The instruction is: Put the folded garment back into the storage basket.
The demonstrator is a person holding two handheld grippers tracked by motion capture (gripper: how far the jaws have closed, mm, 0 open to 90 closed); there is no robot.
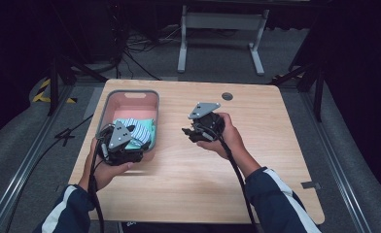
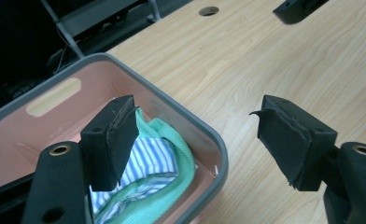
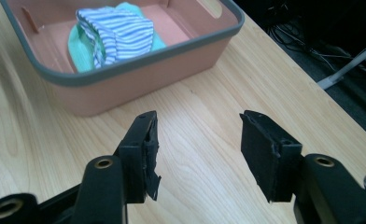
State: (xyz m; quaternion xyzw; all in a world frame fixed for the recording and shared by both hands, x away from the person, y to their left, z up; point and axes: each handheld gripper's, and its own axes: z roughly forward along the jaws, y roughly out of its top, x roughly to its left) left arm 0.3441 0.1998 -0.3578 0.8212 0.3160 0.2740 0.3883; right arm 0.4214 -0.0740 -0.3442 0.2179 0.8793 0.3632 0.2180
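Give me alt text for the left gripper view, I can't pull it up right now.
The left gripper is open, its two black fingers spread over the near corner of a pink bin with a grey rim. A striped cloth on a green cloth lies inside the bin, on a wooden table.

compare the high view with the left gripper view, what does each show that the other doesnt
High view alone: the person's hands, the left gripper's body and grey plate, the whole pink bin, the floor and a white stand beyond the table.

Left gripper view alone: that gripper's two black jaws close up, standing apart with nothing between them, one over the bin, one over the table.

Both: the striped and green cloth in the bin, the wooden table and its round hole.
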